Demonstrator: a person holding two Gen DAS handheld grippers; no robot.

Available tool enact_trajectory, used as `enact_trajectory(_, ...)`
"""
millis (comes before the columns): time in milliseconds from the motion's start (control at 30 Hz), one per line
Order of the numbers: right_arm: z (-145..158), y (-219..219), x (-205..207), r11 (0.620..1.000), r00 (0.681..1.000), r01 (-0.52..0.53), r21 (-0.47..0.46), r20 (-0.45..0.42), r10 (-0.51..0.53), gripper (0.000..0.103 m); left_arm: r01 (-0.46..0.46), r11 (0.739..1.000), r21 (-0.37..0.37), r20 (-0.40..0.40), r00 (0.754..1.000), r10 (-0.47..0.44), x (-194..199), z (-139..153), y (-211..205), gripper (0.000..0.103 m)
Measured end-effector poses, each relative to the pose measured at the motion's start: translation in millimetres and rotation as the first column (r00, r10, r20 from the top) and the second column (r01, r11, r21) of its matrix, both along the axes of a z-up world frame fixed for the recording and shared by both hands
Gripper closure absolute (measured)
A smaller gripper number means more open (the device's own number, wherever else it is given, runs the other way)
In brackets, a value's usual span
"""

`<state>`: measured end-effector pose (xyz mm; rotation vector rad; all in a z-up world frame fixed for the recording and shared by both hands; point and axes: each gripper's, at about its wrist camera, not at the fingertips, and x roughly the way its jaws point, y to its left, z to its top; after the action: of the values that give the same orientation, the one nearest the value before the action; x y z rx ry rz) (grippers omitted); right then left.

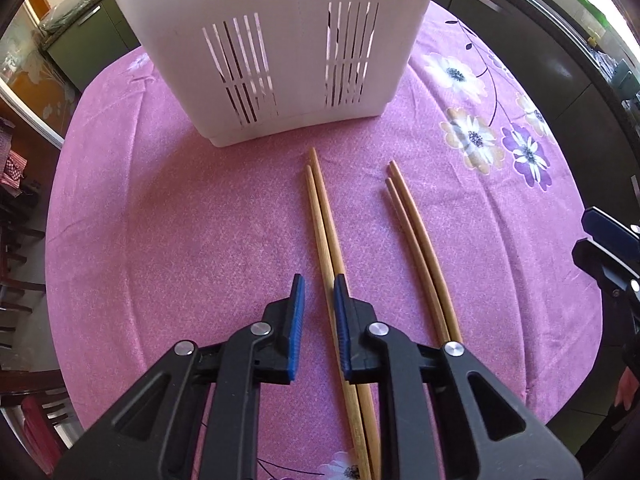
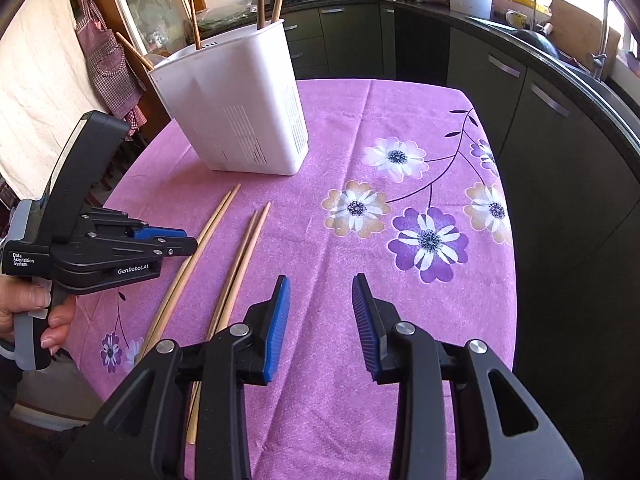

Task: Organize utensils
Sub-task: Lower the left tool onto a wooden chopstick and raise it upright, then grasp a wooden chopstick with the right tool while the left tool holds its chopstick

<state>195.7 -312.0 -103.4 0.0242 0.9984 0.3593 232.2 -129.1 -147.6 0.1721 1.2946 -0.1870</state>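
- Closest in, the left claw point(image 1: 318, 280) points steeply down at the tablecloth point(image 1: 160, 220) with its jaws drawn to a narrow gap, pinching nothing. Bare cloth shows between the pads.
- Just at its right pad lies the first pair of chopsticks point(image 1: 320, 216). The sticks brush that pad's inner face and then run back under the right finger, not through the gap. If the jaws press together here, I judge they would meet on air or catch only one stick, rolling the other away.
- Further to this claw's right, apart from it, the second pair of chopsticks point(image 1: 412, 232) lies roughly parallel. A stick nudged sideways could knock this pair out of line.
- Over on that side the right claw point(image 2: 320, 280) hangs above bare cloth, jaws spread and empty, with the second pair off to its left. Reaching across from there risks bumping the left claw, which sits close by.
- Straight ahead of both claws, beyond the chopstick tips, stands the white holder point(image 1: 280, 60), upright, with a few chopsticks already poking out of its top.
- It looks light and tall, so a stick pushed against its wall or rim could tip or slide it.
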Motion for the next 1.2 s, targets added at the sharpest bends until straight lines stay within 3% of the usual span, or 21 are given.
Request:
enact_trajectory(467, -1.7, 3.4, -1.9, 1.000, 1.000, -0.017, 0.007, -0.014, 0.017, 0.071, 0.003, 1.000, 0.013, -0.039, 0.999, -0.002, 3.8, -9.2, -8.5, 0.089)
enact_trajectory(500, -2.2, 3.4, -1.8, 1.000, 1.000, -0.016, 0.006, -0.015, 0.016, 0.070, 0.004, 1.000, 0.015, -0.040, 0.999, -0.003, 4.3, -9.4, -7.5, 0.094)
enact_trajectory(767, -4.7, 3.6, -1.3, 1.000, 0.999, -0.017, 0.006, -0.028, 0.017, 0.070, -0.026, 1.000, 0.007, -0.042, 0.999, 0.026, 10.1, -6.5, 18.1, 0.096)
enact_trajectory(1000, -4.1, 8.1, 3.1, 1.000, 0.999, -0.020, -0.003, -0.036, 0.020, 0.070, -0.042, 0.997, -0.065, 0.073, 0.996, 0.047, -0.5, 28.0, 47.5, 0.096)
enact_trajectory(1200, -3.2, 21.6, 9.5, 0.999, 0.998, -0.042, -0.009, -0.048, 0.042, 0.070, -0.026, 0.992, -0.125, 0.210, 0.976, 0.052, -26.3, 76.0, 64.8, 0.096)
